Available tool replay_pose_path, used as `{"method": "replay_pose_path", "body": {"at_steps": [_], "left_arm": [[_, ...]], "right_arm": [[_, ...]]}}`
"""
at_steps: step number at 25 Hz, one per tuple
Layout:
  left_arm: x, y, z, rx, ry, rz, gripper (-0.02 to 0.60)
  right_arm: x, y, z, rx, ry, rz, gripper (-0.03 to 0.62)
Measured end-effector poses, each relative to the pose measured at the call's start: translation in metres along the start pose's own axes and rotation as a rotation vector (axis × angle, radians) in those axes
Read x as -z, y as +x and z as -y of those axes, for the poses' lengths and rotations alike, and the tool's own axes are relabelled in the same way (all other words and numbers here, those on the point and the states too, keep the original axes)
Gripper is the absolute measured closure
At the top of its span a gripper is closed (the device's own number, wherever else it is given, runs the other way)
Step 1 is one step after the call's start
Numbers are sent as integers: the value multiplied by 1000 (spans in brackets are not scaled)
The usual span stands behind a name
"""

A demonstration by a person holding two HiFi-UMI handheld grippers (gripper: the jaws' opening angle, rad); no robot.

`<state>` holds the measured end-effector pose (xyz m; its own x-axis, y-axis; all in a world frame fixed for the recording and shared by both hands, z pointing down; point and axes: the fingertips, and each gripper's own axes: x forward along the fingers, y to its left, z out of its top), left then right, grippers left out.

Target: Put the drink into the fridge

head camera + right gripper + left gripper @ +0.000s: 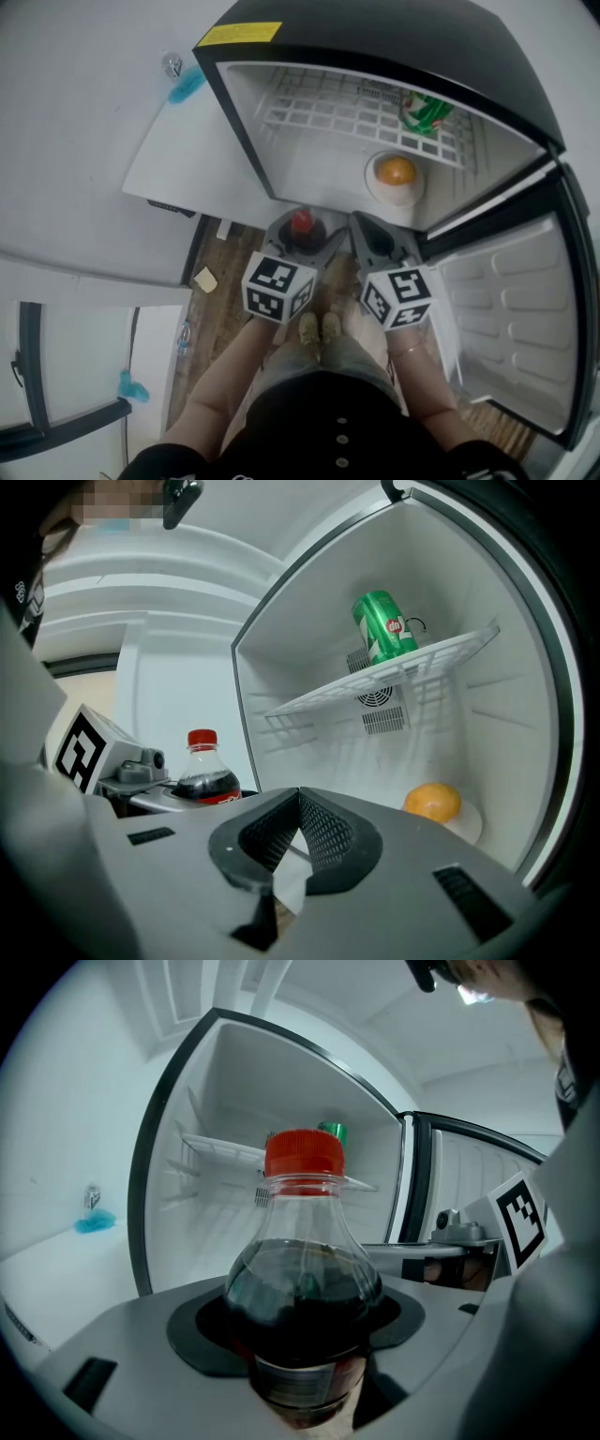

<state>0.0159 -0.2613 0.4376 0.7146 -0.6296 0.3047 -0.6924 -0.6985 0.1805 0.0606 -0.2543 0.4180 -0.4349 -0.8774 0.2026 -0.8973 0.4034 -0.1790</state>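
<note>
Gripping bottle [302,1288] in left gripper [302,236] before open fridge [314,173], right gripper [298,808] alongside, pressed together, seemingly empty.

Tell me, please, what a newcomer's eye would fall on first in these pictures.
The drink bottle, dark with a red cap, stands out first, clamped in the left claw just in front of the open fridge. Inside, a green can sits on the wire shelf, and an orange lies on a white plate on the fridge floor. The right claw beside it is shut and empty.
</note>
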Motion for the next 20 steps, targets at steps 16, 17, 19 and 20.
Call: {"method": "replay_pose_path", "body": {"at_steps": [16,17,19,20], "left_arm": [[12,49,-22,42,31,-1,258],[11,52,-24,39,33,2,258],[9,58,-27,36,42,13,258],[7,61,-29,36,46,20,258]], "right_arm": [[16,32,48,100,75,-4,586],[17,33,50,100,74,-8,586],[20,36,55,103,69,-16,585],[21,38,56,105,67,-19,585]]}}
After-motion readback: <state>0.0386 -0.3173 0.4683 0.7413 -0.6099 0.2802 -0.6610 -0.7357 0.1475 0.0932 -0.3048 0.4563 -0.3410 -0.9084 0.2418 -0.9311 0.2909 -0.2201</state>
